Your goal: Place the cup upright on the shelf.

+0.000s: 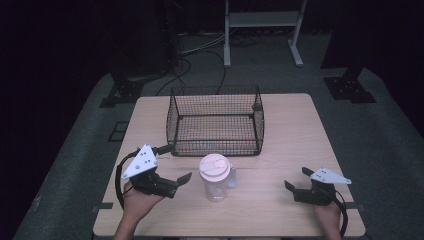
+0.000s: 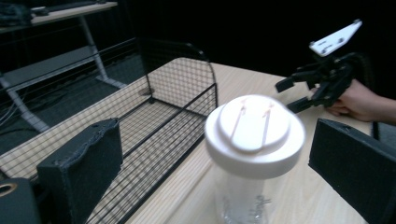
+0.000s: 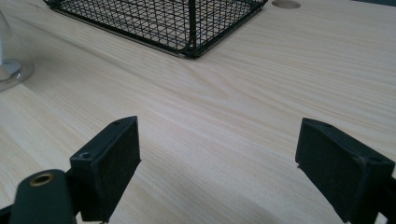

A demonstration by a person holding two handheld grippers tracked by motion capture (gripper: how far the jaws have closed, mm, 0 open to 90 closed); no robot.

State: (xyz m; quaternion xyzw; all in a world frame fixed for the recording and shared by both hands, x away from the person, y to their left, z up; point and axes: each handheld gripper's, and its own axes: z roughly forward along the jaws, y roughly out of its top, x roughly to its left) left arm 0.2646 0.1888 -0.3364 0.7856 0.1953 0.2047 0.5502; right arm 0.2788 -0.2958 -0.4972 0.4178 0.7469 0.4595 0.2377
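A clear plastic jar (image 1: 215,186) with a white lid (image 2: 254,128) stands upright near the table's front middle. My left gripper (image 1: 176,164) hovers open just left of it, jaws spread wide and pointed at the jar; in the left gripper view the lid sits between and beyond the two black pads (image 2: 81,170). My right gripper (image 1: 298,178) rests open low over the table at the front right, well apart from the jar, with bare wood between its pads (image 3: 107,165). The jar's base (image 3: 11,65) shows at the far left of the right gripper view.
A black wire basket (image 1: 216,121) stands empty at the table's middle back, just behind the jar. The wooden table (image 1: 295,130) has bare surface right of the basket. A metal stand (image 1: 262,30) and cables lie on the floor beyond.
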